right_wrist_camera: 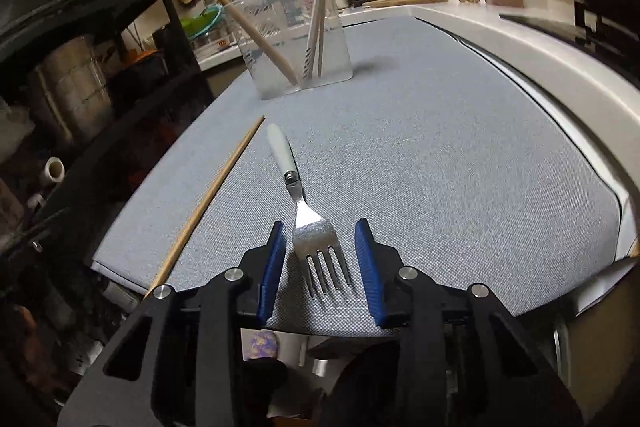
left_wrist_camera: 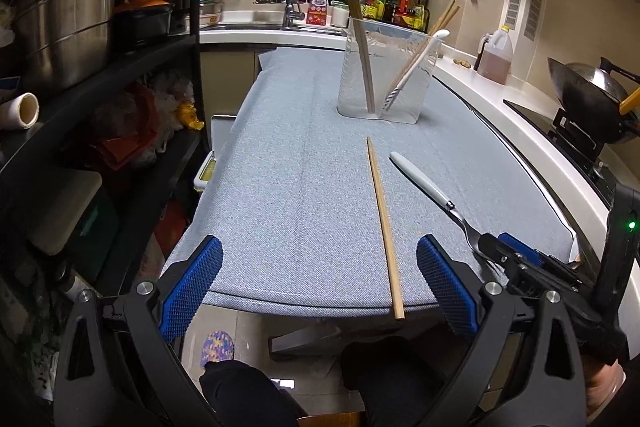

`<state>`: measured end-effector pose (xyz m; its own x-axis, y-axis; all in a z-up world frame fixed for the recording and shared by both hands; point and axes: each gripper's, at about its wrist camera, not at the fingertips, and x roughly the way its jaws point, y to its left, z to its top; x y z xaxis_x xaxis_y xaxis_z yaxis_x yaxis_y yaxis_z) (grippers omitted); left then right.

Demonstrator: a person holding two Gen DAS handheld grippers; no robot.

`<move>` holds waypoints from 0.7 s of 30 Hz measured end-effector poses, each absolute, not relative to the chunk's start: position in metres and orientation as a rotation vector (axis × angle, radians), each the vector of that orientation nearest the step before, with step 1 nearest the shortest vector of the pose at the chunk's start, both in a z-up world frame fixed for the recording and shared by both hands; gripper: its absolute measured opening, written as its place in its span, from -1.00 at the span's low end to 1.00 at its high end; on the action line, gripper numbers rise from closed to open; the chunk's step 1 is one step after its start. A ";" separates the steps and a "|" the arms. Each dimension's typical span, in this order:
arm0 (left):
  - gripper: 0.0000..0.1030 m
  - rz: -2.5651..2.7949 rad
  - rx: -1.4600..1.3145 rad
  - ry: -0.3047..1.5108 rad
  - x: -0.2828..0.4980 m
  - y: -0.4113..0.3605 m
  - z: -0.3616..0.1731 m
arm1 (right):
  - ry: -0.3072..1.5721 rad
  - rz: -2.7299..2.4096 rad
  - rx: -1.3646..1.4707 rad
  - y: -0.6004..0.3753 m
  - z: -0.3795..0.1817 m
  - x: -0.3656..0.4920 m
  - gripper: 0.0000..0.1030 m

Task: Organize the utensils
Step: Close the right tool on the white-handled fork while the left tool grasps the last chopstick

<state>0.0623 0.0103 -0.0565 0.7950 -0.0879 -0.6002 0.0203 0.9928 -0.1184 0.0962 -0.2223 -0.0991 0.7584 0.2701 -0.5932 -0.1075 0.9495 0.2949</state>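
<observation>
- The fork lies on the grey mat, its tines between the right gripper's blue pads, which stand narrowly apart and seem not to touch it.
- The left gripper gapes wide over the loose chopstick, empty.
- The clear holder stands further back with chopsticks and a white-handled utensil.

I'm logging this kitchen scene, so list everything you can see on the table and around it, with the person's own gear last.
Clear plastic utensil holder: one, transparent, far end of table, holding chopsticks and a white-handled utensil.
Loose wooden chopstick: one, tan, lying mid-table, near end overhanging the edge.
White-handled metal fork: one, lying on the cloth, tines between the right jaws.
Grey table cloth: one, covering the table.
Black wok: one, right counter.
Steel pot: one, left shelf.
Left gripper: jaws open, empty.
Right gripper: jaws open around the fork.
</observation>
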 end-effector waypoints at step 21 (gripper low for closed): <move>0.58 -0.181 -0.031 0.636 0.065 -0.022 -0.092 | 0.473 0.156 -0.038 -0.198 -0.102 0.065 -0.87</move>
<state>0.0647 -0.0219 -0.0919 0.7892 -0.1780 -0.5878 0.1590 0.9837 -0.0845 0.0654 -0.1978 -0.1024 0.8785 0.1406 -0.4566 -0.1584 0.9874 -0.0008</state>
